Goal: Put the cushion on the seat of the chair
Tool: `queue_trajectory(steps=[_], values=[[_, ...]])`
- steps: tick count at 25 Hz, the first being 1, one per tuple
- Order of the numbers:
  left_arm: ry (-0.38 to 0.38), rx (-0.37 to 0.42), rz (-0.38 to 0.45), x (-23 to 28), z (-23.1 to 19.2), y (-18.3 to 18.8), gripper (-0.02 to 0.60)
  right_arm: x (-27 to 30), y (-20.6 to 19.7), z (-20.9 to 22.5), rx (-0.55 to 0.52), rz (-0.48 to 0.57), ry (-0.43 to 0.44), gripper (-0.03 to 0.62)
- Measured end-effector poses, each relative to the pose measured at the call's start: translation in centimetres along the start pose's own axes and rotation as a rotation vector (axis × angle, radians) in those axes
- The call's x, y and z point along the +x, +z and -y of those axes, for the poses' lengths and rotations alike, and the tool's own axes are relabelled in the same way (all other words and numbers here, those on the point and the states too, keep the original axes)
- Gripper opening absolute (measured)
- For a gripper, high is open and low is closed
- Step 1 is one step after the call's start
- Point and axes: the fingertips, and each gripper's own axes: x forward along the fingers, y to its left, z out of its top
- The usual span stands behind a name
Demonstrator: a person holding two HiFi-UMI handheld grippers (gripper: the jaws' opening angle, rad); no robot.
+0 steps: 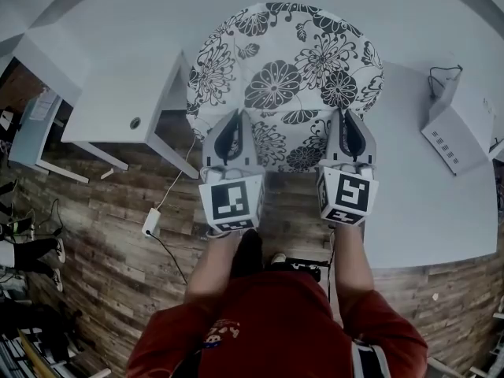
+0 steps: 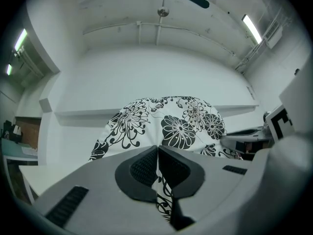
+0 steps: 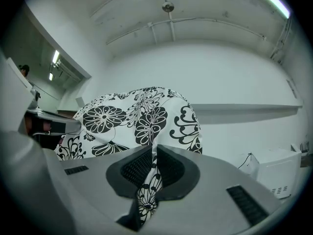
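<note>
Wood-plank floor [image 1: 118, 211] fills the lower part of the head view, with a white desk [image 1: 118, 93] at 10 o'clock and a broad white counter [image 1: 425, 203] at 3 o'clock that carries a white box [image 1: 457, 132] with a cable. A small white plug [image 1: 151, 223] lies on the floor at 8 o'clock, its cord trailing away. The cushion [image 1: 283, 77], round with black flowers on white, is held up off the floor at 12 o'clock, ahead of both grippers. The left gripper [image 1: 232, 124] bites the cushion's near rim at about 7 o'clock, and the right gripper [image 1: 350, 128] bites it at about 5 o'clock, well apart from each other along that rim. In the left gripper view the left gripper [image 2: 157, 148] has its ribbed pads [image 2: 144, 168] pressed together on a fold of fabric that runs down through the gap, while the rest of the cushion [image 2: 166, 126] rises beyond the tips towards 12 o'clock against a white wall. The right gripper view shows the same: the right gripper [image 3: 154, 148] has its pads [image 3: 136, 168] clamped on a pinched strip of fabric, and the cushion [image 3: 137, 119] spreads up and towards 11 o'clock.
</note>
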Motion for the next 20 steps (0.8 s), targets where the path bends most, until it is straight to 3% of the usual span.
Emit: queue_trajectory(steps=[4, 20], values=[[0.114, 0.031, -0.134, -1.7, 0.2, 0.3, 0.028, 0.3, -0.7, -0.2, 0.075, -0.089, 0.121, 0.043], [0.086, 0.036, -0.063, -1.1, 0.4, 0.7, 0.028, 0.3, -0.4, 0.0, 0.039, -0.04, 0.088, 0.043]])
